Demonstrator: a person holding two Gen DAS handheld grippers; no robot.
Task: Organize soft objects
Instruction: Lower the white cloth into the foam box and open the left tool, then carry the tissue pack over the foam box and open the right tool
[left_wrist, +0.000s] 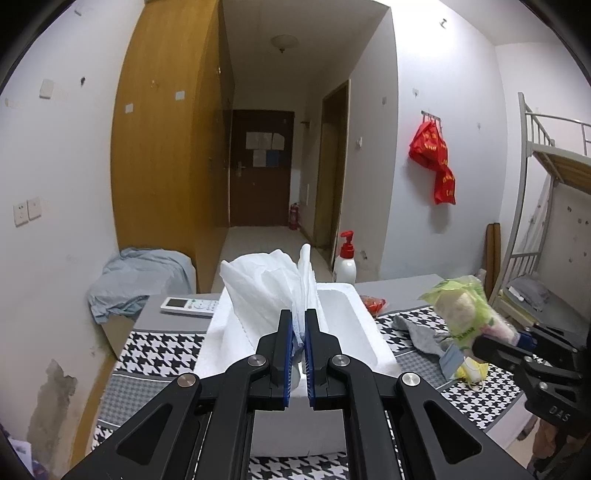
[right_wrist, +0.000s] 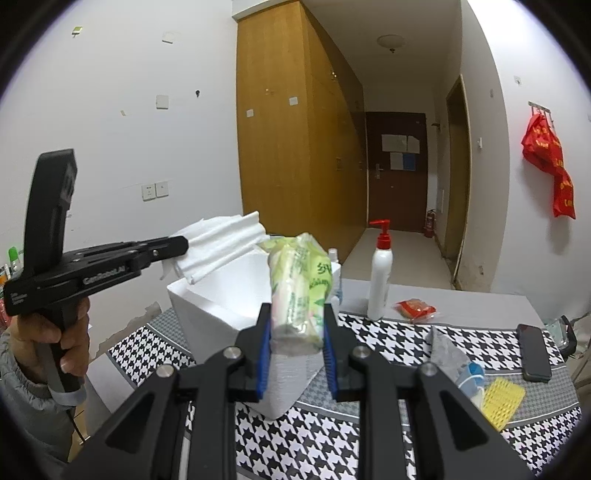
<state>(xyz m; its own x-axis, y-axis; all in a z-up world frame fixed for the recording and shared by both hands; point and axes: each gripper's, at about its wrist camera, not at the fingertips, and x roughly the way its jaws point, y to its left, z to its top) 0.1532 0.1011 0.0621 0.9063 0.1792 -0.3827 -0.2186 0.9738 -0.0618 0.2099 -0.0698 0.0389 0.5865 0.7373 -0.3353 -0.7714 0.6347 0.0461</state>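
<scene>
My left gripper (left_wrist: 299, 317) is shut on a crumpled white paper towel (left_wrist: 266, 284), held above the open white foam box (left_wrist: 354, 314). From the right wrist view the same left gripper (right_wrist: 177, 245) holds the white paper towel (right_wrist: 218, 243) over the foam box (right_wrist: 221, 295), a hand gripping its handle. My right gripper (right_wrist: 295, 314) is shut on a green plastic tissue pack (right_wrist: 299, 291), upright between the blue pads, just right of the box. In the left wrist view that tissue pack (left_wrist: 465, 314) hangs at the right in the right gripper (left_wrist: 491, 341).
A houndstooth cloth (right_wrist: 388, 332) covers the table. On it lie a grey rag (right_wrist: 448, 352), a yellow sponge (right_wrist: 502, 400), a phone (right_wrist: 532, 352), a red packet (right_wrist: 415, 309), a white pump bottle (right_wrist: 380, 277) and a remote (left_wrist: 188, 305). A bunk bed (left_wrist: 546, 206) stands at the right.
</scene>
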